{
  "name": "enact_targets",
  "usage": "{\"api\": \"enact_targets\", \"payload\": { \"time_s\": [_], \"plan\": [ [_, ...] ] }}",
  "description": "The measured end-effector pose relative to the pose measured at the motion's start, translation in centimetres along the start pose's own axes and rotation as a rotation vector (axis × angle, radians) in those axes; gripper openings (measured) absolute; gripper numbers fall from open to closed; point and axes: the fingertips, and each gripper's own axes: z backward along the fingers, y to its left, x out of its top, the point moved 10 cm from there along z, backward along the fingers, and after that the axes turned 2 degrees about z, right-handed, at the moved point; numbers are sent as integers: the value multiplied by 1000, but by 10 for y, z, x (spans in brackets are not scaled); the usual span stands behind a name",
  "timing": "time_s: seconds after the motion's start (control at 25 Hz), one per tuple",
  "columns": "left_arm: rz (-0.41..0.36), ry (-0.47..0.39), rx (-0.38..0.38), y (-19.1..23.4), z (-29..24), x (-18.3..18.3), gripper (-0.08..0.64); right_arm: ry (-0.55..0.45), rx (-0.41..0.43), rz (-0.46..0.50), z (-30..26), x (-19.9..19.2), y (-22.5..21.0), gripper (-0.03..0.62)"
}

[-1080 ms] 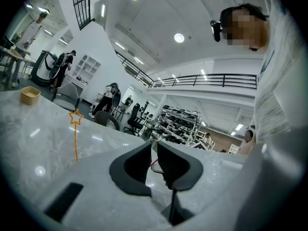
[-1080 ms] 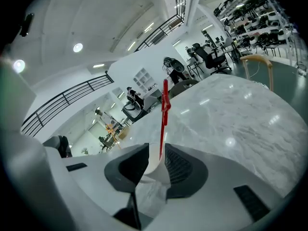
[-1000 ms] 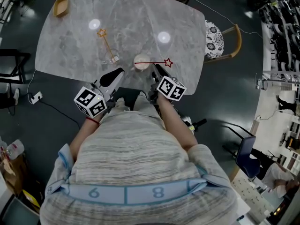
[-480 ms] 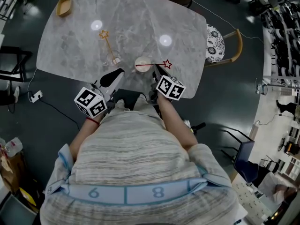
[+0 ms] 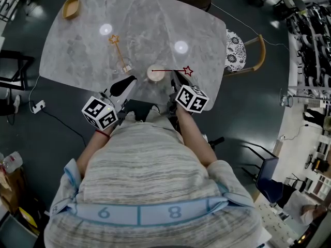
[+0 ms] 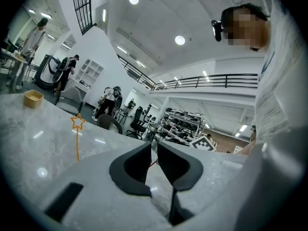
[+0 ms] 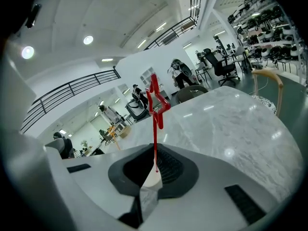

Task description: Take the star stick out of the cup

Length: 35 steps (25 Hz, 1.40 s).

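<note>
**Head view.** We look from above the person's head, steeply down. The marble table (image 5: 134, 19) lies far below at 12 o'clock, and the person's torso (image 5: 150, 180) fills 6 o'clock.

**Left gripper view.** We ride the left gripper (image 6: 154, 147), low at the table's near edge, facing across the slab. The yellow star stick (image 6: 77, 143) stands off at 10 o'clock.

**Right gripper view.** We ride the right gripper (image 7: 155, 147), equally low. The red star stick (image 7: 154, 129) is close at 12 o'clock.

**Shared.** We find the tabletop in all three views. The head and left gripper views share the yellow star stick, and the head and right gripper views share the red star stick.
</note>
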Motion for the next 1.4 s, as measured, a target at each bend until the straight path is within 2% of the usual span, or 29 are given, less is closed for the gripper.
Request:
{"api": "enact_targets", "payload": {
  "time_s": [0.56,0.68,0.8,1.4],
  "plan": [
    [-4,-11,2,-7,-6,-2,51,-116,59,15,18,62,-3,20],
    [-4,-12,7,-9,-6,-2,51,-93,67,14,6,64,-5,20],
    [-4,-14,13,-8,-5,-1,51,-53,71,-26,-8,59,-8,20],
    [5,-19,40,-1,1,-2,51,89,15,-153,-54,42,-33,20]
  ]
}}
